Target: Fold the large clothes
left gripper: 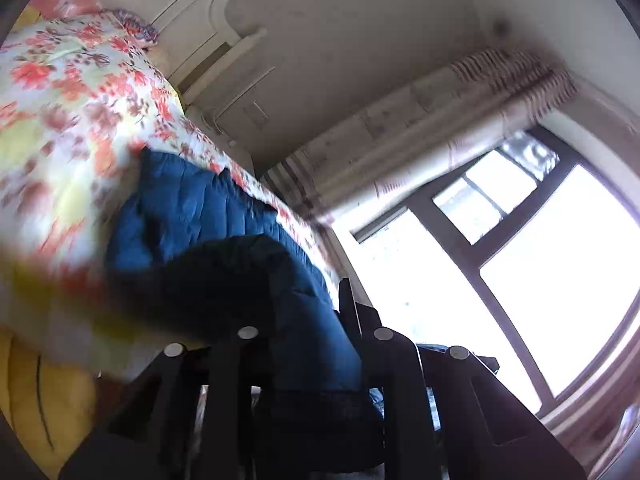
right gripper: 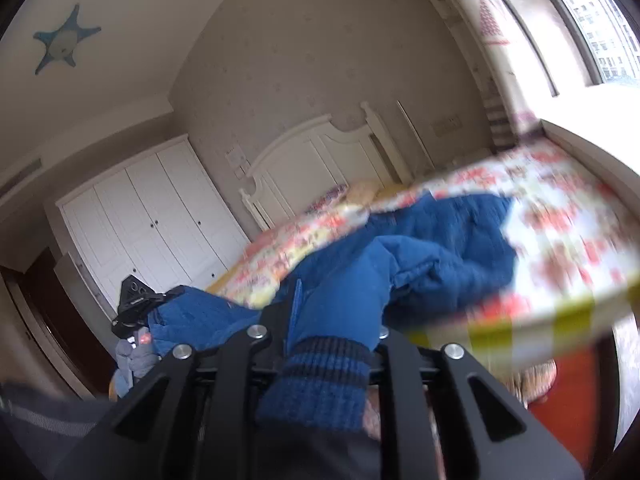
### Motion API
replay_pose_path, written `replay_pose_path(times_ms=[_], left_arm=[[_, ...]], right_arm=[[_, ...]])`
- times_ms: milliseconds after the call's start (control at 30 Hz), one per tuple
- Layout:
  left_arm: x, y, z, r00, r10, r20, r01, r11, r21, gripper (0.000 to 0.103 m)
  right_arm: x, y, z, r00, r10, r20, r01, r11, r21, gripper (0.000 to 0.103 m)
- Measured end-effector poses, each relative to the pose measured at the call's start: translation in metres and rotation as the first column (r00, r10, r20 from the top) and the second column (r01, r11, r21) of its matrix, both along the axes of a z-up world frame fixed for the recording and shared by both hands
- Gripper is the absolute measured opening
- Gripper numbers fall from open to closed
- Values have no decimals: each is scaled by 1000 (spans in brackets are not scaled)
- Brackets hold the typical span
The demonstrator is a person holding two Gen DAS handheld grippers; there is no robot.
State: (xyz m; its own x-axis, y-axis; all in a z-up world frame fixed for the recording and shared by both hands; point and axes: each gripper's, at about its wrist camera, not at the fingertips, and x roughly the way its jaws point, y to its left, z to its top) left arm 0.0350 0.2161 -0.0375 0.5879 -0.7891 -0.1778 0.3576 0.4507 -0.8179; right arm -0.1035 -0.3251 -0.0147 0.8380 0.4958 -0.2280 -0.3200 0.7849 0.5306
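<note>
Both grippers, left and right, pinching blue jacket over floral bed; lift step, next fold across.

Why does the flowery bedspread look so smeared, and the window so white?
Left wrist view: motion blur smears the floral bedspread, and the backlit window is blown out. Right wrist view: bedspread likewise streaked, while the blue jacket's ribbed cuff stays sharper; the fisheye lens bends walls.

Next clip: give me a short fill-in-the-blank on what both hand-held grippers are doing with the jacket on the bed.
1. The jacket is ____ in colour.
2. The right hand-held gripper is shut on the jacket's ribbed ____.
3. The bedspread has a ____ pattern.
4. The left hand-held gripper is ____ on the jacket.

Missing words: blue; cuff; floral; shut
</note>
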Motion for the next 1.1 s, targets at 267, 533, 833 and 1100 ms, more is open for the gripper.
replay_pose_path(times_ms=[267, 533, 833, 1100], left_arm=[[238, -55, -53, 911, 91, -402, -65, 995, 79, 19], [284, -59, -109, 879, 25, -476, -14, 1000, 26, 58], [306, -12, 8, 898, 367, -244, -230, 863, 451, 98], [301, -92, -39, 987, 130, -91, -7, 607, 795, 98]], right_arm=[[244, -74, -34, 952, -61, -300, 117, 978, 170, 40], [291, -115, -148, 927, -39, -374, 210, 878, 429, 80], [300, -108, -75, 926, -193, -324, 176, 981, -80, 81], [339, -95, -99, 908, -128, -400, 30, 970, -242, 81]])
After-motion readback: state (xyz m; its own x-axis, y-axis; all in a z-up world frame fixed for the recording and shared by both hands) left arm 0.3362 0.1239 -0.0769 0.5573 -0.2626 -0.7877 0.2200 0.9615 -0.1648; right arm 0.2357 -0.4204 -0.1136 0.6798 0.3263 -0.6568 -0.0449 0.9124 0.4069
